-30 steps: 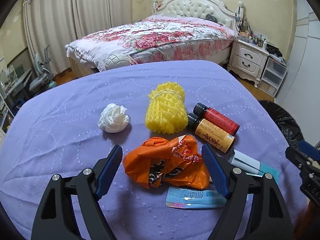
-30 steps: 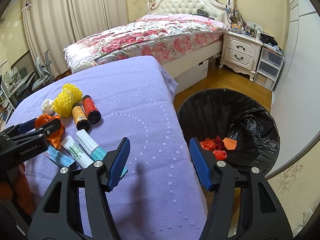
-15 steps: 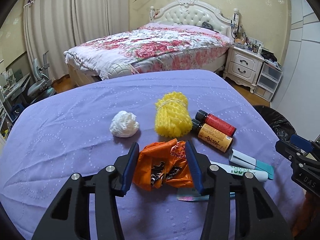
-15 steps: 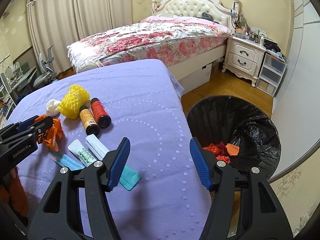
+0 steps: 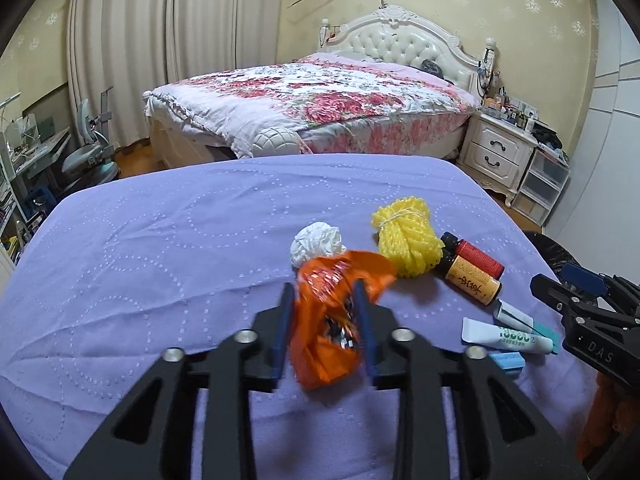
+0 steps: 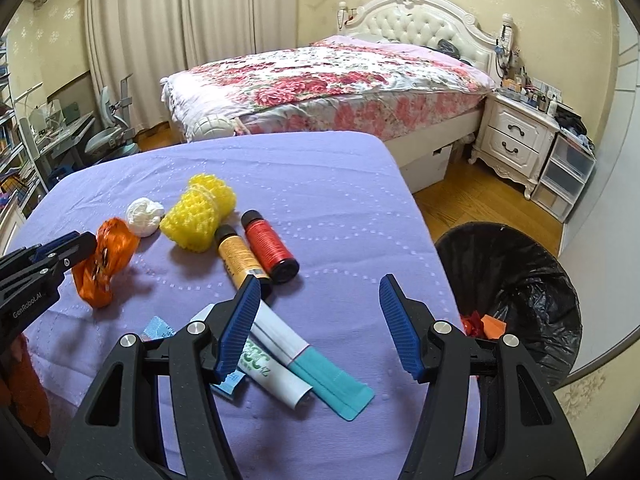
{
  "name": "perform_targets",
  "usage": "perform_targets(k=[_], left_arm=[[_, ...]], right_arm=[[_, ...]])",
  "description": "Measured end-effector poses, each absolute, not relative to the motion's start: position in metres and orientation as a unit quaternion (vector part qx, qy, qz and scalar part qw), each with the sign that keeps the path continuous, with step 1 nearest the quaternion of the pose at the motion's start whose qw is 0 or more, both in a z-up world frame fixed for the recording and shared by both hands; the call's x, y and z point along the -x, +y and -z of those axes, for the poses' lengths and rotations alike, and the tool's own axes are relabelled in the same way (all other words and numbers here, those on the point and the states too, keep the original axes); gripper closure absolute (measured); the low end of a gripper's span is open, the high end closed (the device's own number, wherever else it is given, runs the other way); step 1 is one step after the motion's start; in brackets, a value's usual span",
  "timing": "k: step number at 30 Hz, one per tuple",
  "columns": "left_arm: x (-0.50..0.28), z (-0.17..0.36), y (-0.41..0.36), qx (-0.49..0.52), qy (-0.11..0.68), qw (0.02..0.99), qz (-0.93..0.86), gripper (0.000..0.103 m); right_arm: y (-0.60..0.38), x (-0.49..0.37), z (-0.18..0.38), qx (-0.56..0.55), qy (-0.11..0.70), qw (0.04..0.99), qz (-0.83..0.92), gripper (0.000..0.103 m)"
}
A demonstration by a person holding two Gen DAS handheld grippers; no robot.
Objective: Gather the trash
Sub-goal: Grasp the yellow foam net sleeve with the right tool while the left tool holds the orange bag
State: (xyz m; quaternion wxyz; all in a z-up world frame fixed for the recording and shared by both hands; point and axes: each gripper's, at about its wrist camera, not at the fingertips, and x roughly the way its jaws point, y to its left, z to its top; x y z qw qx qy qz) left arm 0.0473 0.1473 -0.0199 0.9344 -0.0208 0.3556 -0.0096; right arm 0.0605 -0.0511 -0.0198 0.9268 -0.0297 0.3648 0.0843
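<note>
My left gripper point(image 5: 323, 300) is shut on a crumpled orange plastic bag point(image 5: 332, 320) and holds it above the purple table point(image 5: 160, 248); the bag also shows in the right wrist view point(image 6: 105, 264). A white paper ball point(image 5: 316, 242), a yellow foam net point(image 5: 406, 238) and two small bottles point(image 5: 472, 272) lie beyond it. My right gripper point(image 6: 316, 312) is open and empty over the table's right part, above two tubes point(image 6: 288, 364). A black-lined trash bin point(image 6: 516, 292) stands on the floor to the right, with red and orange trash inside.
A flat blue sachet point(image 6: 160, 328) lies near the tubes. A bed point(image 5: 312, 100) stands behind the table, a white nightstand point(image 6: 516, 140) and plastic drawers point(image 6: 568, 176) at the right. A desk and chair point(image 5: 88, 156) are at the far left.
My left gripper closed on the orange bag and lifted it off the table. My right gripper swung left from the bin to above the tubes.
</note>
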Motion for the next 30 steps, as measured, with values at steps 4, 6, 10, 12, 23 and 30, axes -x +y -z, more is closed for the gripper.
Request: perform_targets(k=[4,6,10,12,23,30], left_arm=[[-0.049,0.029,0.151,0.029,0.369,0.929,0.009,0.049],[-0.05,0.032,0.153,0.035,0.373,0.927,0.006,0.038],[-0.055,0.036,0.151,0.033,0.375,0.926,0.003,0.031],[-0.058,0.038,0.148,0.027,0.379,0.925,0.008,0.031],[-0.053,0.046,0.142,0.01,0.388,0.921,0.025,0.058],[-0.036,0.03,0.161,0.03,0.369,0.929,0.011,0.058]], right_arm=[[-0.05,-0.059,0.023,0.031,0.37,0.925,-0.084,0.043],[-0.049,-0.057,0.022,0.032,0.369,0.925,-0.083,0.043],[-0.05,-0.056,0.022,0.029,0.369,0.925,-0.082,0.043],[-0.05,-0.056,0.023,0.029,0.37,0.925,-0.083,0.043],[-0.042,-0.055,0.024,0.031,0.371,0.923,-0.093,0.042],[-0.025,-0.06,0.016,0.04,0.365,0.924,-0.109,0.043]])
